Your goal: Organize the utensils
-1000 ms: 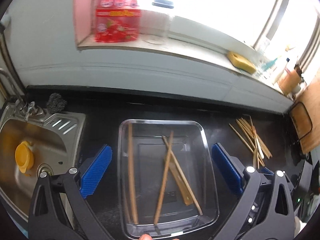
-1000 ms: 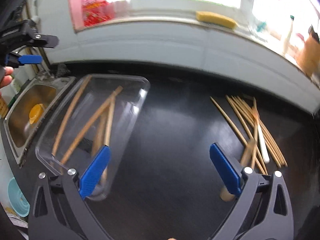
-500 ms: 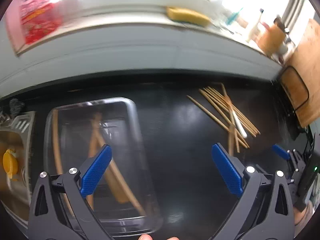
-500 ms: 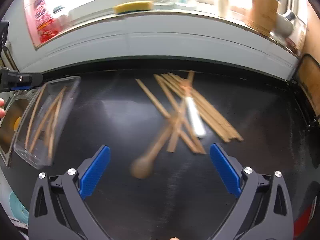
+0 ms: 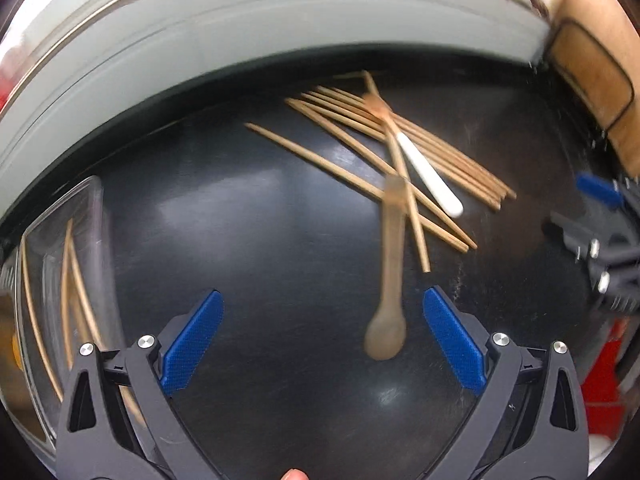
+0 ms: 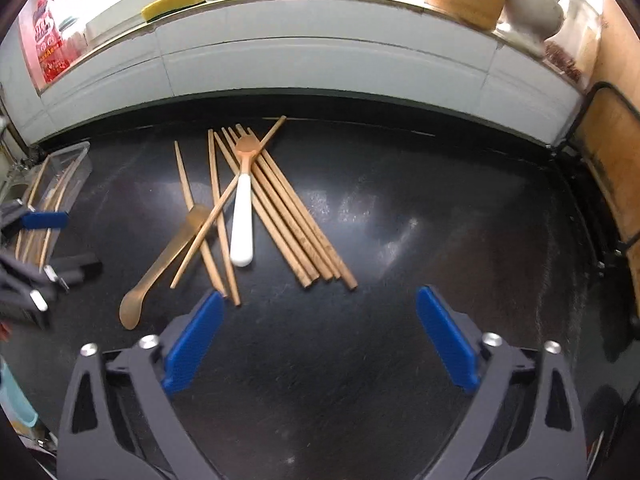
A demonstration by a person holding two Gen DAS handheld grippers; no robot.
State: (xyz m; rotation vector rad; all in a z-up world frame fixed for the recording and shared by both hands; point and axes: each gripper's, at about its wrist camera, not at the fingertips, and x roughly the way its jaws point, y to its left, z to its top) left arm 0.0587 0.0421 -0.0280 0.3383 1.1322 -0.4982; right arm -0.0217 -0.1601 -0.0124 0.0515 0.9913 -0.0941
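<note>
Right gripper (image 6: 320,340) jaws closing, nothing between them, over black counter (image 6: 400,240). Chopsticks (image 6: 288,208), white-handled spoon (image 6: 243,216) and wooden spoon (image 6: 160,268) piled just beyond it, left of centre. Clear tray (image 6: 68,168) with chopsticks far left, left gripper (image 6: 36,256) near it.

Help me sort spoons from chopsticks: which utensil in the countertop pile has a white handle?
The white-handled spoon, lying across the chopsticks: wooden bowl pointing toward the wall, white end toward the camera. The wooden spoon left of it is all brown.
</note>
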